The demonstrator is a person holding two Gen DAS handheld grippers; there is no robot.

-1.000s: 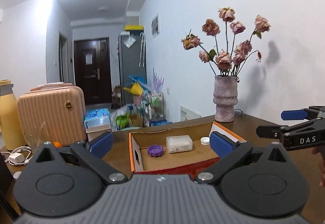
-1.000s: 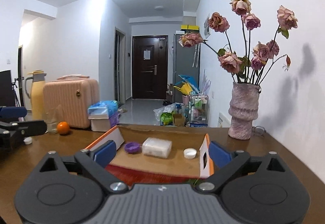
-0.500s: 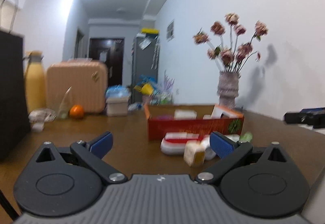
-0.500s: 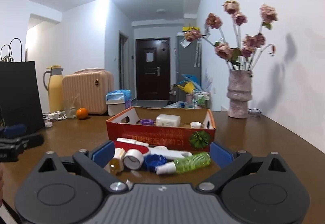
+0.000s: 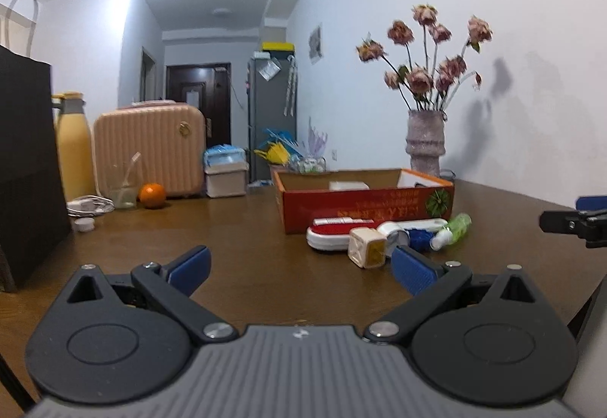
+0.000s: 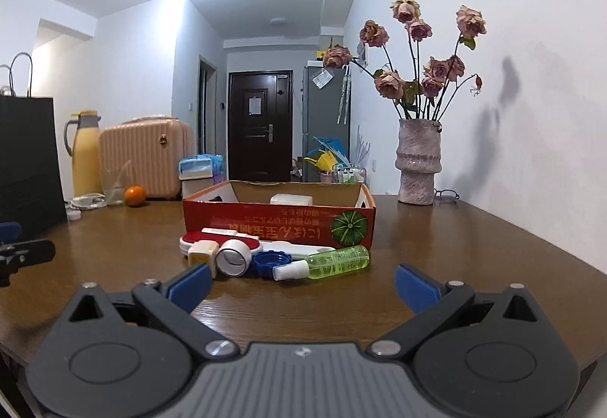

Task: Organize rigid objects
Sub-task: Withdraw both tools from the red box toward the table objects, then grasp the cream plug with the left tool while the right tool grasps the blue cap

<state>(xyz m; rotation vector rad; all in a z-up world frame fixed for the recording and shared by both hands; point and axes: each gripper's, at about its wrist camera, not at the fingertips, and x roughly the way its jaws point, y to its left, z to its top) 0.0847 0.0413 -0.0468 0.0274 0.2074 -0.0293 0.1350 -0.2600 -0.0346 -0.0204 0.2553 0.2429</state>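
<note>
Small items (image 6: 273, 258) lie clustered before the red cardboard box (image 6: 279, 222).

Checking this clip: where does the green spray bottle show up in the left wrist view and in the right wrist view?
Left wrist: the green spray bottle lies right of centre, rightmost of the items before the red box.
Right wrist: the bottle lies near centre, again rightmost of the row.
Shared landmark: the watermelon print on the box front, just behind the bottle.

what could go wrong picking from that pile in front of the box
1. The items lie packed together: closing on the white tape roll may knock the blue cap or the cube aside.
2. The green spray bottle lies on its side and could roll away if nudged.
3. The red box wall stands right behind the pile, so an overshoot could shove it.
</note>
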